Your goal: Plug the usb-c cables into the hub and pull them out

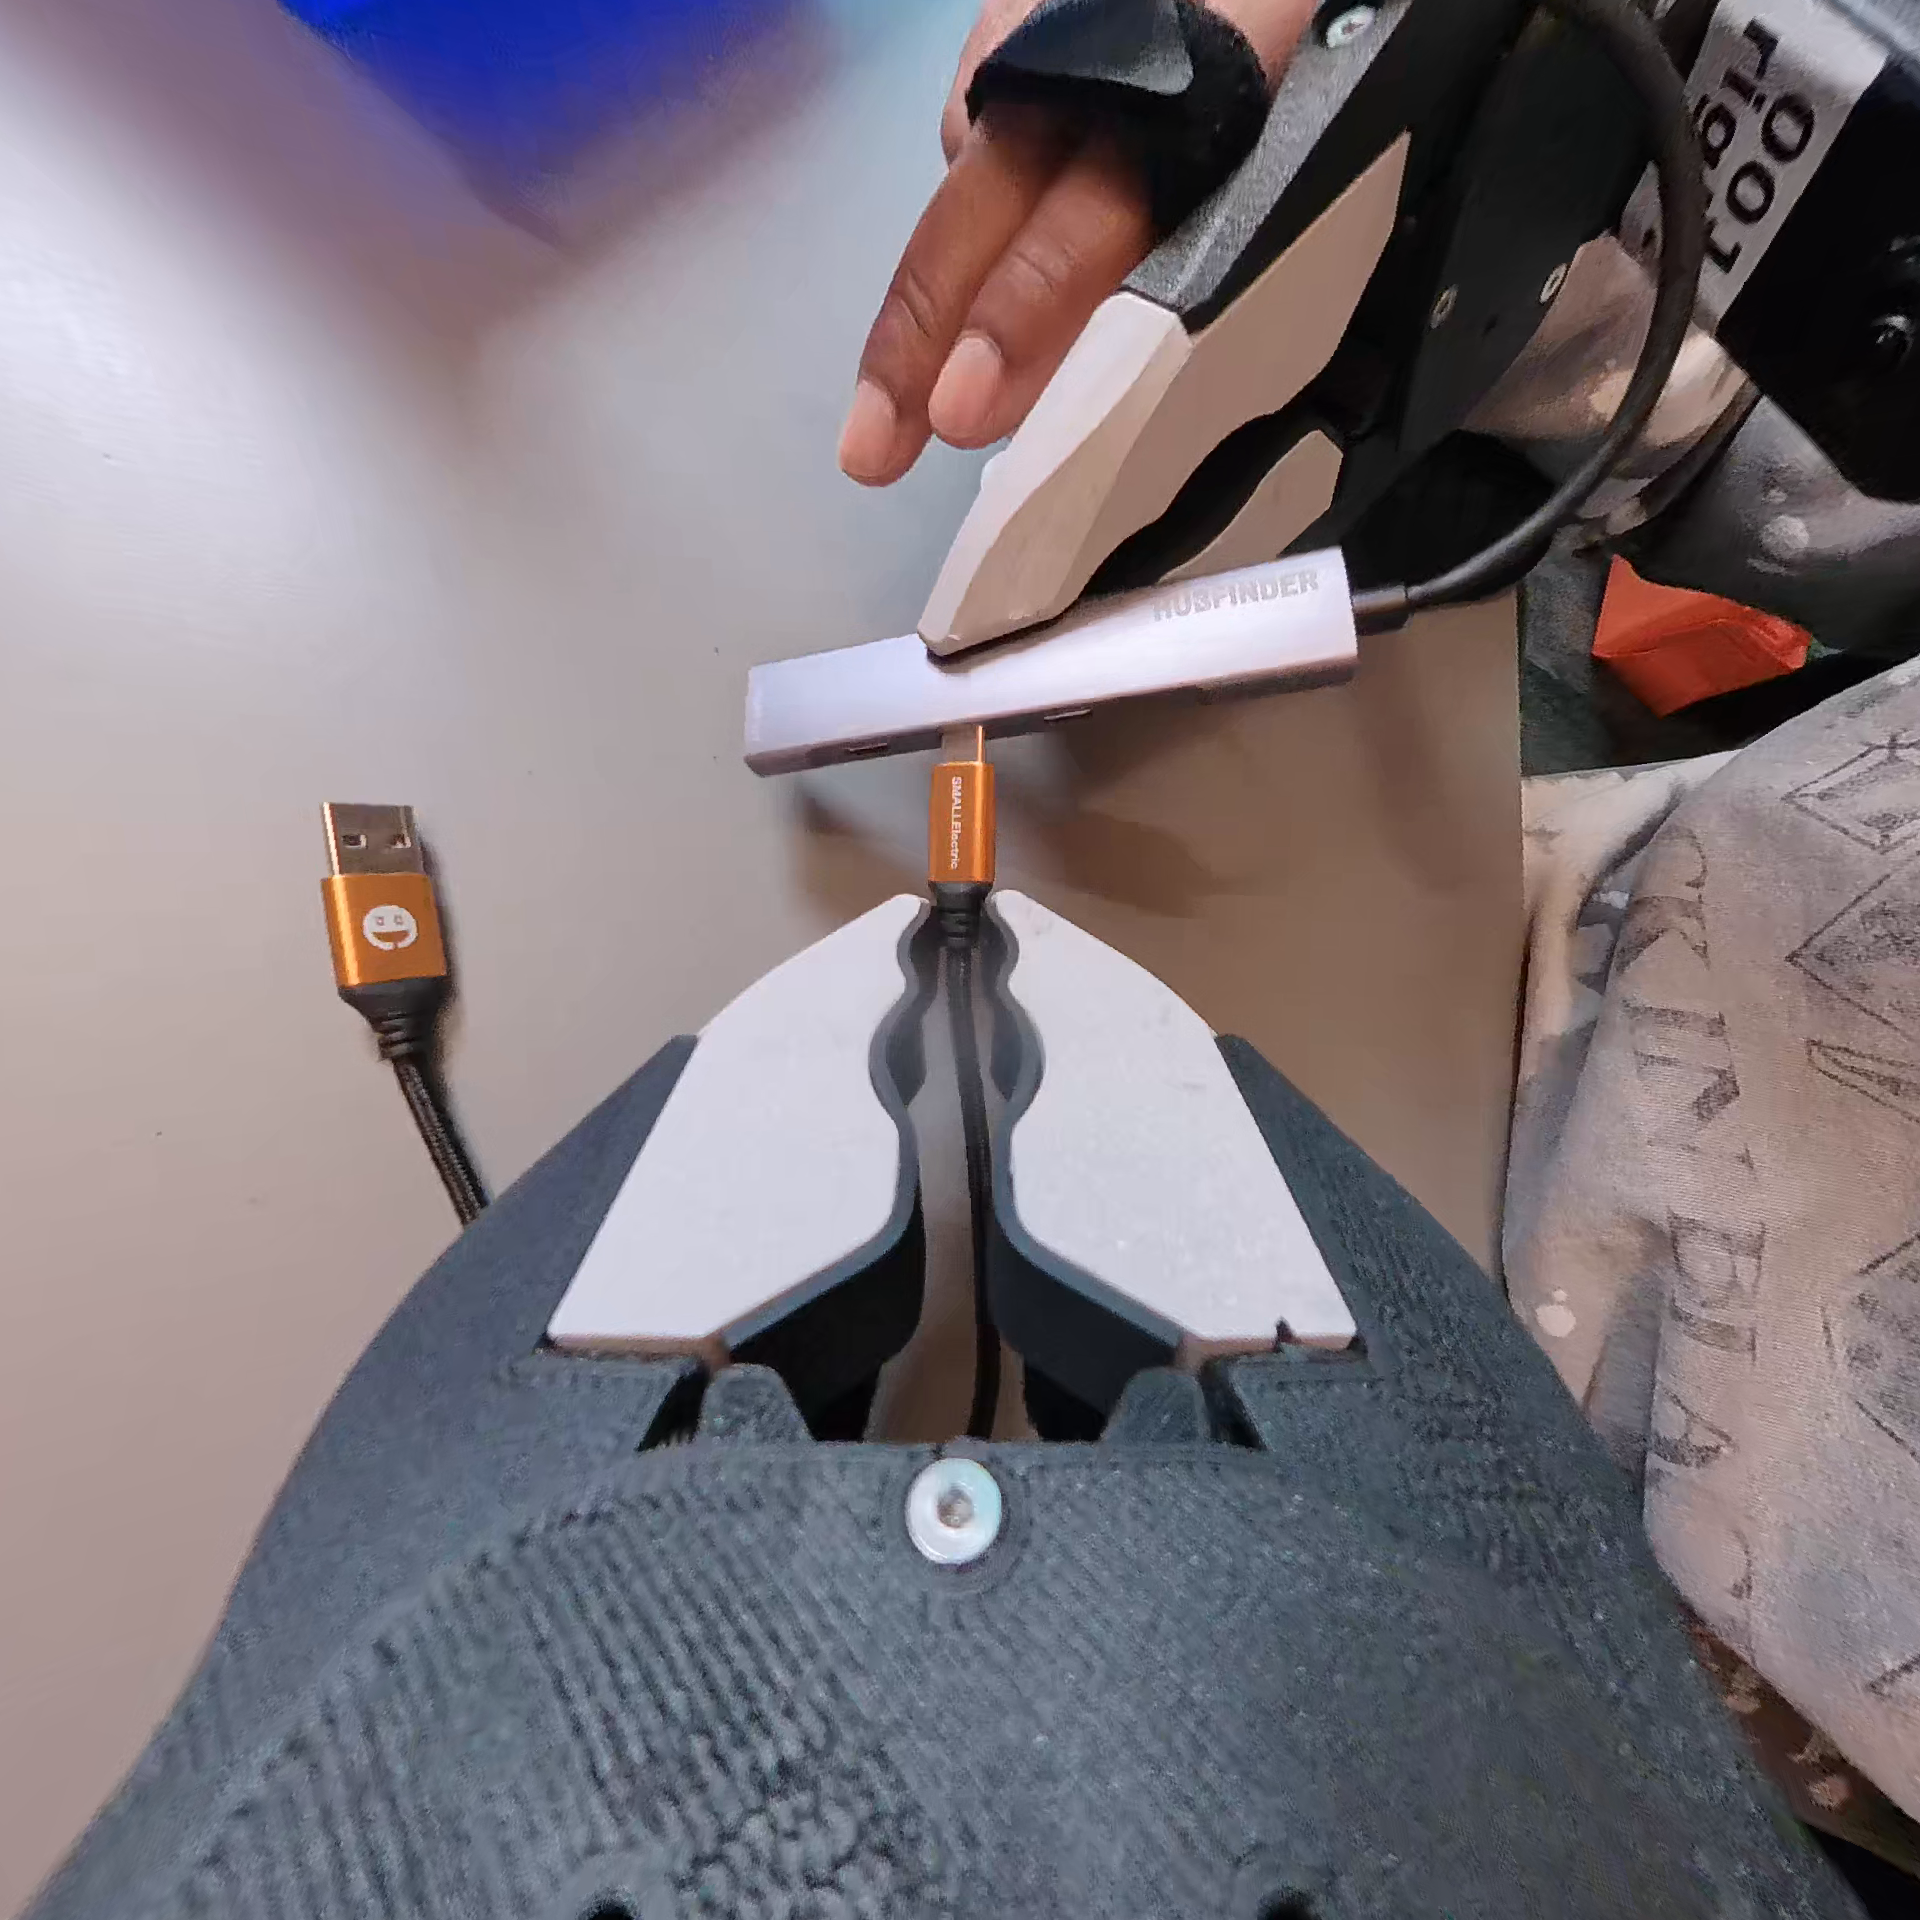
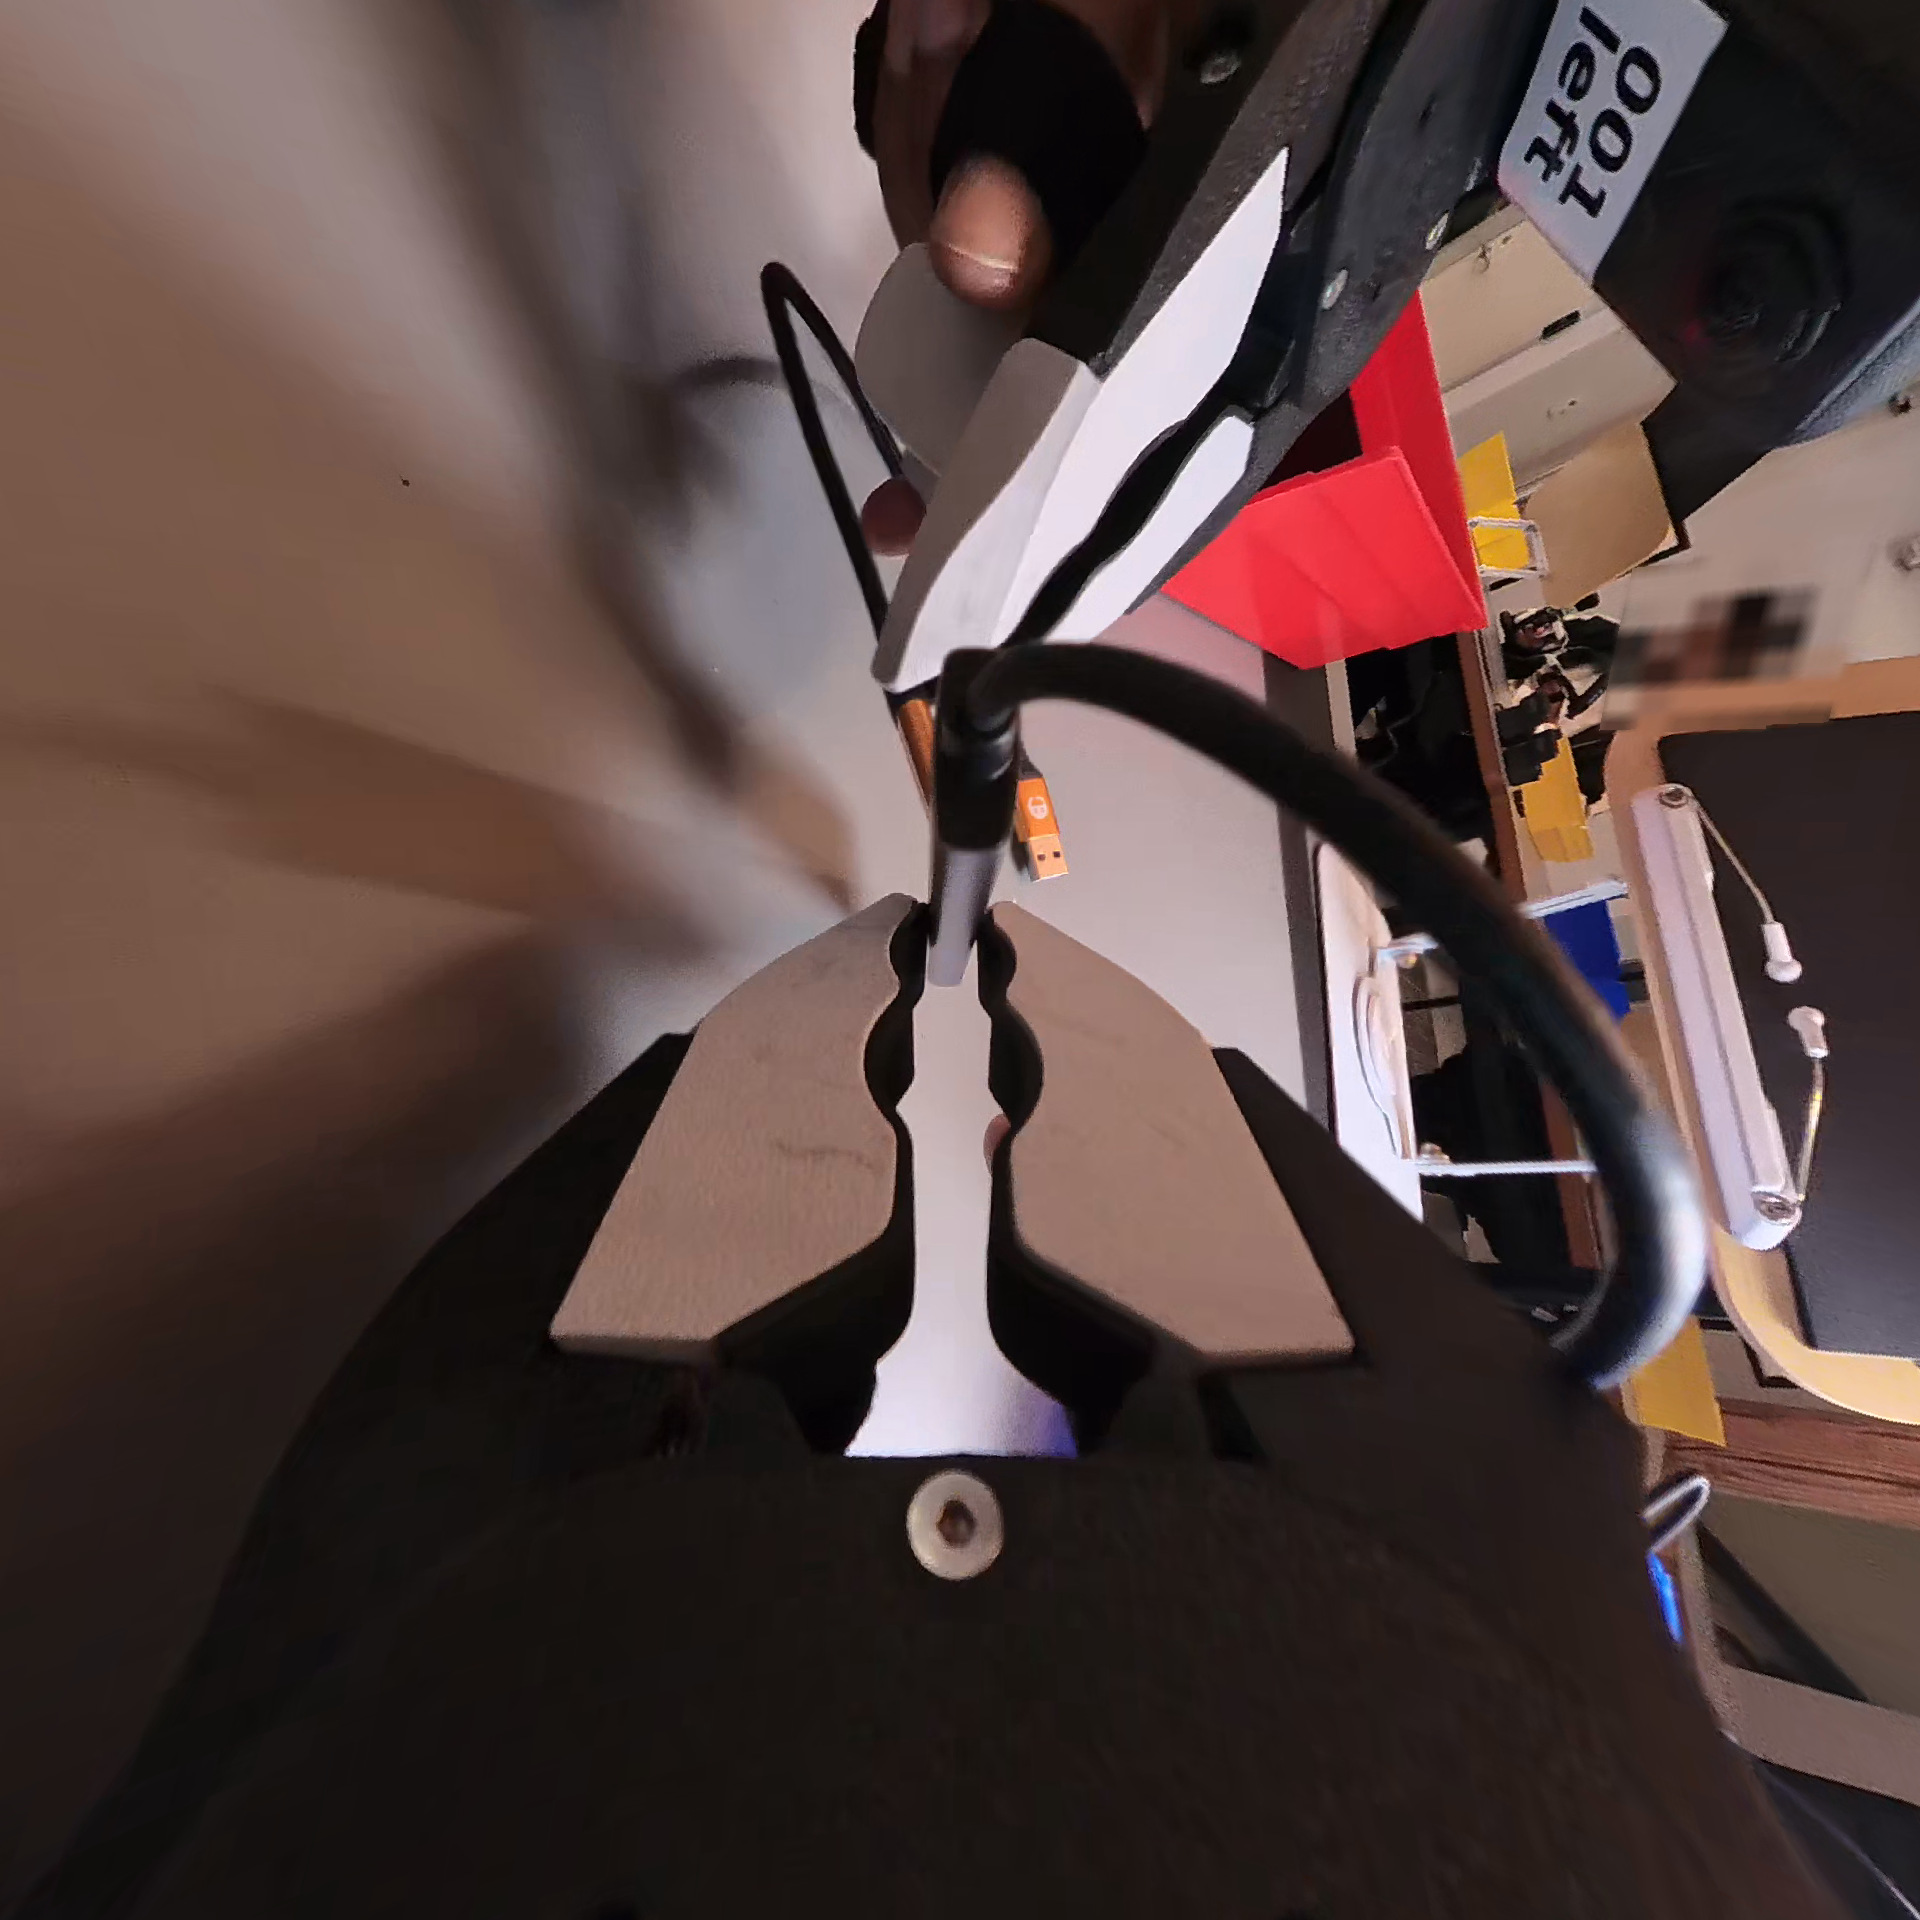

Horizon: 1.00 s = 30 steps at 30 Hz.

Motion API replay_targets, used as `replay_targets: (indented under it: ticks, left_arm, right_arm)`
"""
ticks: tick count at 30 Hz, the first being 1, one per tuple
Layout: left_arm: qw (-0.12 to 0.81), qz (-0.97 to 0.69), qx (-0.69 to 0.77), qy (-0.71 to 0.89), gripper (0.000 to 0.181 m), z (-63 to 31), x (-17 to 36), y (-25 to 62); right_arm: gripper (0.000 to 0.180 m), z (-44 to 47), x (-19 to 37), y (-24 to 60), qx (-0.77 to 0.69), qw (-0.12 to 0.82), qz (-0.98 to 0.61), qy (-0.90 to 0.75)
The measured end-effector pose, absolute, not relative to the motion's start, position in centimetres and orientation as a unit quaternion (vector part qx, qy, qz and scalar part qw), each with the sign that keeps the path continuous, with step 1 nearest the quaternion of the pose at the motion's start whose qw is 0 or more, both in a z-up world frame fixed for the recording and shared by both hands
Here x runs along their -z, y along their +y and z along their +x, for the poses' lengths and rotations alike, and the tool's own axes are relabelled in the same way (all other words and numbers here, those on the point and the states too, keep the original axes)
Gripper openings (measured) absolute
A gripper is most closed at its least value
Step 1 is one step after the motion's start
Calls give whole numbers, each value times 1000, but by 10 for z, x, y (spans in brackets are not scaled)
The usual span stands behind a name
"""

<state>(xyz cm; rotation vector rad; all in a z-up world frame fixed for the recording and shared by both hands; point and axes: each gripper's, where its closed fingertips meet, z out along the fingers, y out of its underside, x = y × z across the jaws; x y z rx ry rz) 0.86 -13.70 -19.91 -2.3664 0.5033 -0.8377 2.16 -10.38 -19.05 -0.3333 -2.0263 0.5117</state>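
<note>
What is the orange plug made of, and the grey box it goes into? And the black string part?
The orange plug looks like shiny coloured metal, with a smooth sheen. The grey hub looks like matte brushed metal, though it could be plastic. The black cable seems wrapped in woven fabric, since it shows a braided texture.

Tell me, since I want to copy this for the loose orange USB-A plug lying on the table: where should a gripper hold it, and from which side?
Probably grip the orange metal shell, not the bare silver tip or the braided cable. The plug lies flat with its tip pointing away from the left gripper, so come from above, fingers closing across its two long sides; those flat, parallel, rigid faces should hold it straight.
</note>
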Motion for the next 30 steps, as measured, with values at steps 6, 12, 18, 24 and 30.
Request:
replay_targets:
  ticks: [6,12,18,24,30]
  left_arm:
    - [285,-874,339,198,7,13,195,-141]
    - [293,-864,371,175,7,13,191,-141]
    - [292,-862,375,174,7,13,192,-143]
    - [292,-863,371,181,7,16,195,-143]
    - [314,-839,411,169,8,17,181,-139]
  right_arm:
    - [8,26,198,-111,-196,483,-106,-847]
    - [8,26,195,-111,-198,492,-104,-842]
    - [8,24,193,-115,-197,504,-104,-834]
    - [10,23,183,-115,-204,516,-108,-825]
    - [9,27,184,-113,-220,489,-123,-835]
